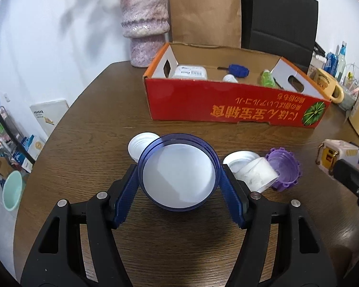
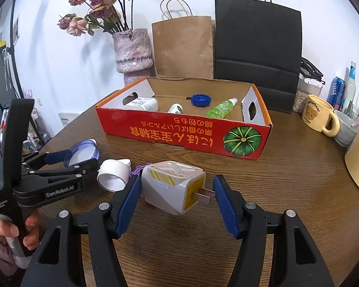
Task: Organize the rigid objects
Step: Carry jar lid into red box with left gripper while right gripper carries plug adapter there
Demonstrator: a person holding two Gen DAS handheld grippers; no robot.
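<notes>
My left gripper (image 1: pixel 179 170) is shut on a round blue-rimmed lid (image 1: pixel 178 181) with a white inside, both blue pads against its rim, low over the brown table (image 1: pixel 179 251). My right gripper (image 2: pixel 177 185) is shut on a white and yellow plug charger (image 2: pixel 170 186); one pad is on its body, the other on the prong tips. A white cap (image 1: pixel 141 144), a white jar on its side (image 1: pixel 258 173) and a purple cap (image 1: pixel 284 169) lie beside the lid. Behind stands the open red cardboard box (image 1: pixel 227 102), holding a white container (image 2: pixel 142 104), a blue cap (image 2: pixel 200 100) and a green bottle (image 2: pixel 221 107).
At the table's back stand a purple vase (image 1: pixel 143 24), a brown paper bag (image 1: pixel 203 12) and a black bag (image 2: pixel 258 52). A yellow bear mug (image 2: pixel 319 114), a grey cup (image 2: pixel 345 129) and bottles crowd the right edge. A hand (image 2: pixel 28 234) holds the left gripper's handle.
</notes>
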